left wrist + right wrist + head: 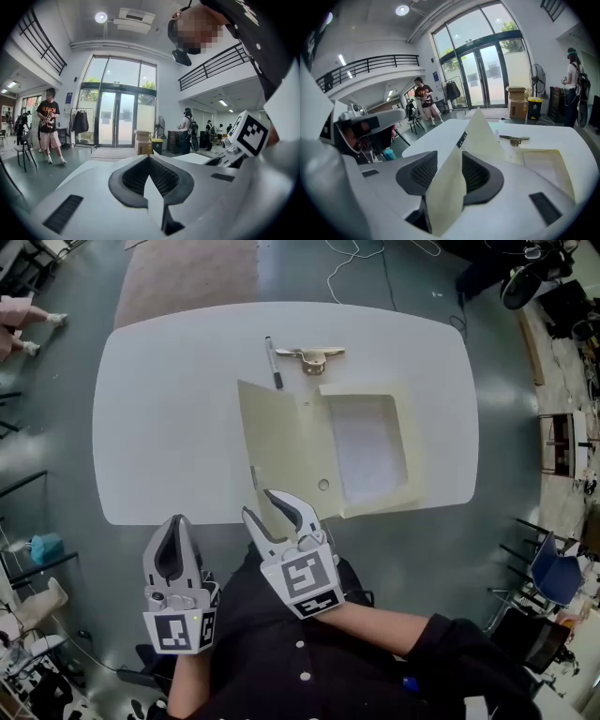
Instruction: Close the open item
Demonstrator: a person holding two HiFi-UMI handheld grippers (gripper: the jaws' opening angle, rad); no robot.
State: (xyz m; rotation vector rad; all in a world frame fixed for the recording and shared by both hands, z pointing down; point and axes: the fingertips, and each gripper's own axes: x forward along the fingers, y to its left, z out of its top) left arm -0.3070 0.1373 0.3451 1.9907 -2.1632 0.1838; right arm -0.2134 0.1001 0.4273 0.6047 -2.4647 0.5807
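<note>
A beige file box lies open on the white table, its lid flap spread to the left. My right gripper is at the flap's near edge. In the right gripper view the flap stands on edge between the two pads, which stand apart on either side of it, so the right gripper is open. The box's shallow tray is beyond. My left gripper hangs below the table's front edge, shut and empty; in its own view the left gripper points away into the hall.
A black pen and a metal clip lie on the table behind the box. Chairs and gear stand on the floor to the right. A person stands far off near the glass doors.
</note>
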